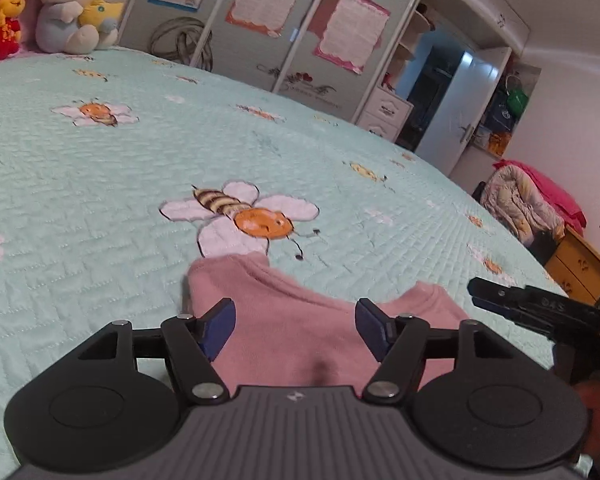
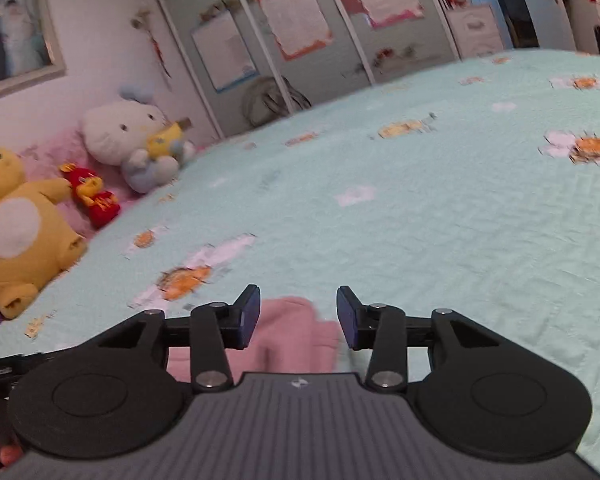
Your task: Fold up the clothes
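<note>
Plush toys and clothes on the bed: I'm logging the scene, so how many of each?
Plush toys: 3 (white cat, yellow bear, red doll)
Pink garments: 1
Total: 4

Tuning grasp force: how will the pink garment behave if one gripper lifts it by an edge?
Probably floppy: the pink garment lies limp with soft creases on the quilted bedspread, so it would likely drape and sag. It looks like thin knit, probably light. The fuzzy surface should grip well between the left gripper pads.
</note>
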Demonstrator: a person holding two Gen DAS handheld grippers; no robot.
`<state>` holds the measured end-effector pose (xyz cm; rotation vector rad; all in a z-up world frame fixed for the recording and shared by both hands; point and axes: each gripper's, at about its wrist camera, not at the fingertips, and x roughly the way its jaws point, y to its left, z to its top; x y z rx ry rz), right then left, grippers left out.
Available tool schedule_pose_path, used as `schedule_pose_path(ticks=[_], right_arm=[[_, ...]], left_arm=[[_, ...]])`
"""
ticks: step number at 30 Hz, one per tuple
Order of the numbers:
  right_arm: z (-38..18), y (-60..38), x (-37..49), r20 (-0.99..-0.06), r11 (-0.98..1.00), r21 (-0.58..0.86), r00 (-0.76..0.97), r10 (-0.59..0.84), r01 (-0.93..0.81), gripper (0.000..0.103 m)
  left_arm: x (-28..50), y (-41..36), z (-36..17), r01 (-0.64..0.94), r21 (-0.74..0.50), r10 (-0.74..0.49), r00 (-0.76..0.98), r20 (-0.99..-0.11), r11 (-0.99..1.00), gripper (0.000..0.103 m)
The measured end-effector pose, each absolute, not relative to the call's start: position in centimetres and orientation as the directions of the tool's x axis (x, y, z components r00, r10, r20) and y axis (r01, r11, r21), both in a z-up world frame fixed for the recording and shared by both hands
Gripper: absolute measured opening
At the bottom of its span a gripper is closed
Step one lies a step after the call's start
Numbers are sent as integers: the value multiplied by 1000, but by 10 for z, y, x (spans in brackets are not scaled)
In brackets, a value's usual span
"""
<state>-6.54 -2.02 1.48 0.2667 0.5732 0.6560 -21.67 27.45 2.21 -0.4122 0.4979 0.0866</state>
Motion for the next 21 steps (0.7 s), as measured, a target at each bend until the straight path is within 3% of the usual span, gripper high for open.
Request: schedule_pose_path(ticks=[8,10,11,14,17,21], right_arm=[[5,6,-51,-477,766,286,608,635,-575,40],[5,10,-51,-491,760,272,594,638,-591,26],[5,12,-52,-496,769,254,603,625,-587,8],[3,16,-57,-508,798,195,637,580,-570,8],[9,1,-62,-485,794,246,639,597,-555,11],[17,-18,-68,-451,783,319,641,621,-534,13]], left_arm=[[-213,270,11,-187,-341,-11,864,-503,921,72],[-212,268,11,-181,-325,-10,861,-509,928,74],[-211,266,11,-178,-314,-8,859,-512,932,76],[-208,262,11,-170,-294,-8,854,-520,941,81],[-206,262,14,-170,-285,-7,848,-529,943,81],[-226,275,27,-239,-401,10,868,-496,884,81]])
